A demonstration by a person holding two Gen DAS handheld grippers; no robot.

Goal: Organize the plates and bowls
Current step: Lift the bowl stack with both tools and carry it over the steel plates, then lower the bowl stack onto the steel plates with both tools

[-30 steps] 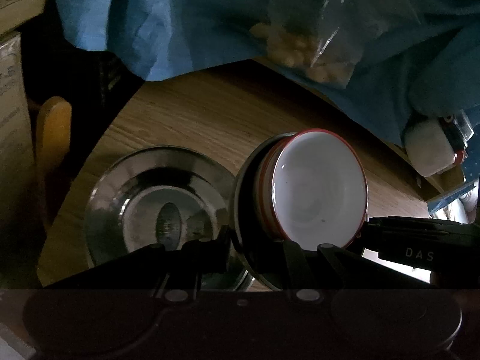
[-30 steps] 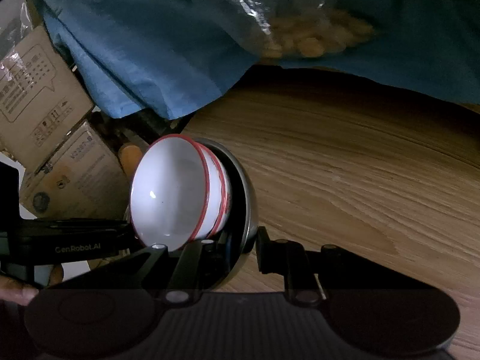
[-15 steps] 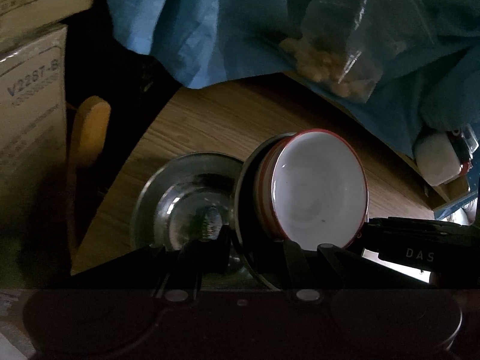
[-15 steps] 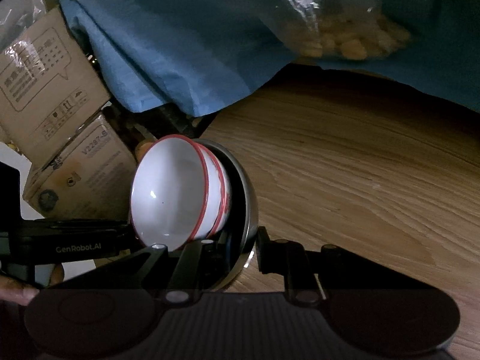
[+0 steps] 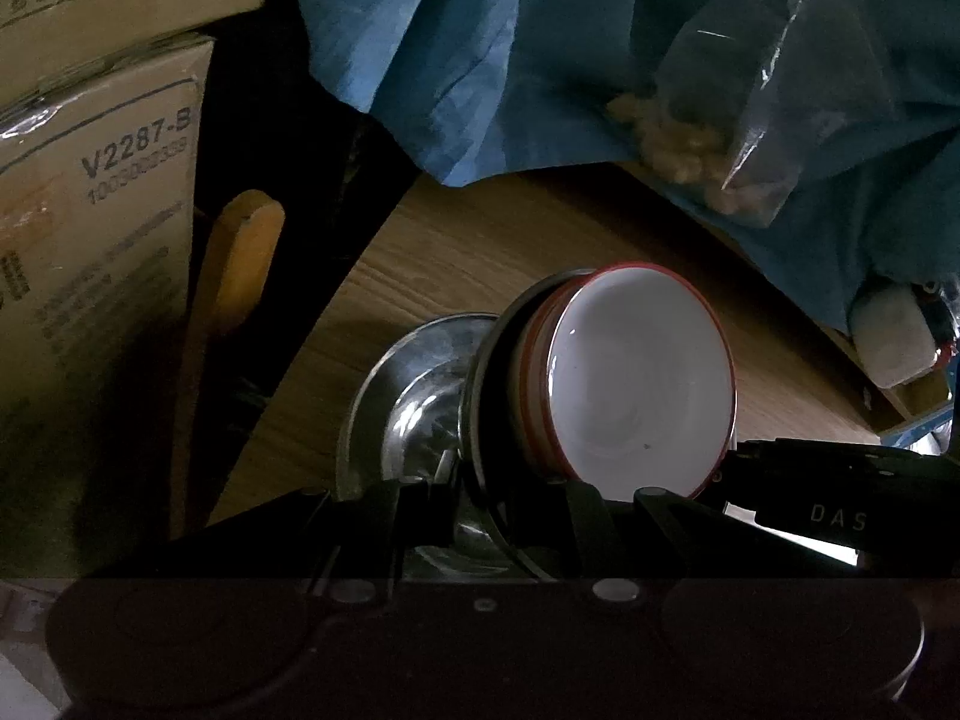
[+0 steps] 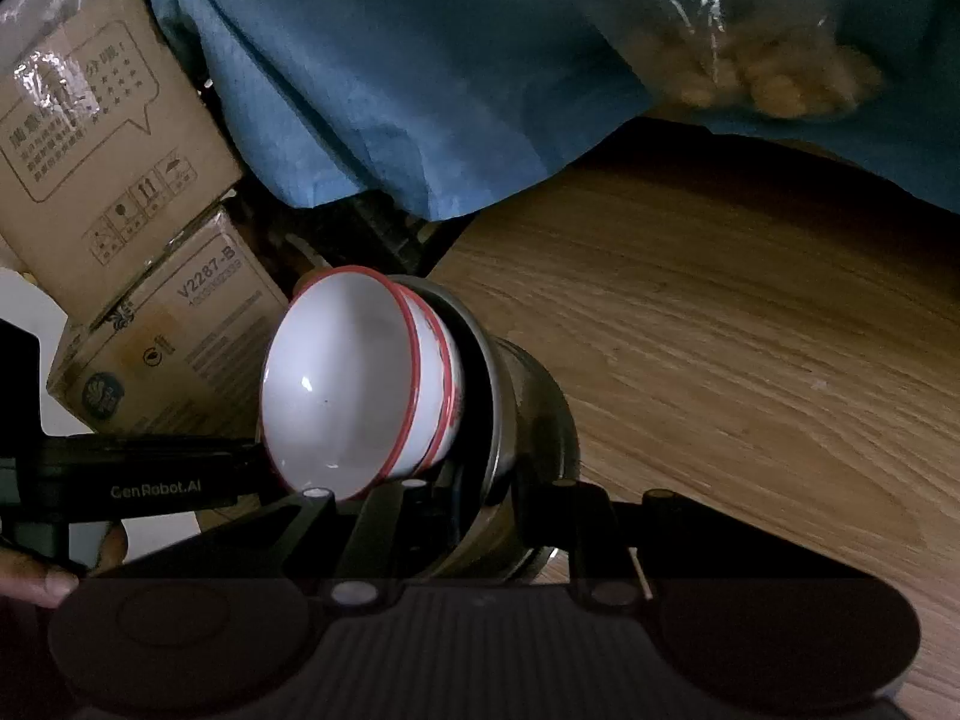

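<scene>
Left gripper (image 5: 486,498) and right gripper (image 6: 480,498): jaws narrow, each clamped on opposite rims of a steel bowl (image 6: 528,414). Bowl is tilted, held above the table (image 6: 750,360); two nested red-rimmed white bowls (image 5: 642,384) sit inside it. Just beyond, a steel plate (image 5: 408,402) lies on the table. Farther back: blue cloth (image 5: 480,60), boxes (image 6: 108,138).

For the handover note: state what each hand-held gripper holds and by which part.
Both hold one metal plate carrying two stacked red-rimmed bowls: left hand-held gripper and right hand-held gripper each shut on its rim, opposite sides.
</scene>
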